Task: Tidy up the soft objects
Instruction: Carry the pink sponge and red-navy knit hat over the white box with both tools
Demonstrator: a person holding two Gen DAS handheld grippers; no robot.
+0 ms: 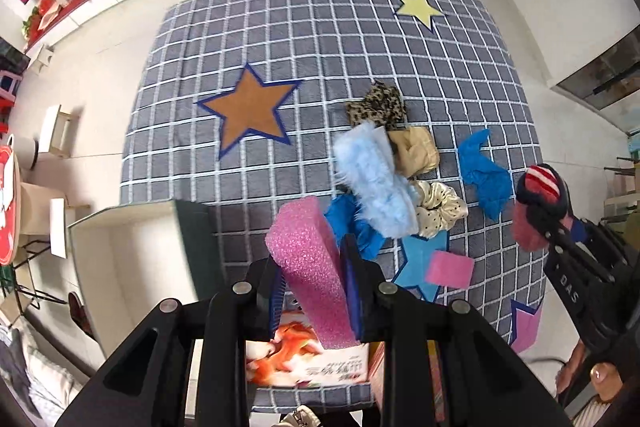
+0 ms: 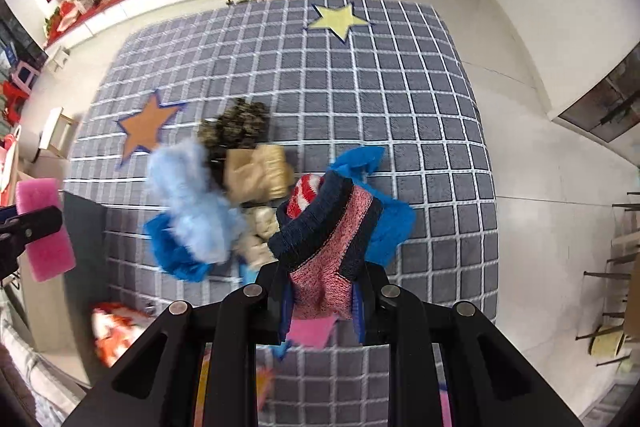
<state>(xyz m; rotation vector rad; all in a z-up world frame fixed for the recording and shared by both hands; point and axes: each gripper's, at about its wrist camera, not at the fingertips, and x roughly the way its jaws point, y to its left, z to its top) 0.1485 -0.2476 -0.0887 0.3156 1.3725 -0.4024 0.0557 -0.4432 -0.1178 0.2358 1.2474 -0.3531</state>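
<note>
We are holding two tongs above a grey checked rug (image 1: pixel 320 39). Nearest us, the left gripper (image 1: pixel 316 291) is clamping a pink foam block (image 1: pixel 310 267) between its pads, lifted clear, likely so it can go into the open white box (image 1: pixel 132 259) at eight o'clock. The right gripper (image 2: pixel 322 297) is pinching a knitted red-and-navy sock (image 2: pixel 328 239) by its cuff, so the toe is hanging free. Beyond, at one o'clock in the left view, the unsorted heap is lying together: a fluffy light-blue piece (image 1: pixel 374 179), a dotted scrunchie (image 1: pixel 440 207), blue cloth (image 1: pixel 482 173), a tan pouch (image 1: pixel 414 151) and leopard fabric (image 1: pixel 378 105). A small pink sponge (image 1: pixel 450 269) is resting apart.
</note>
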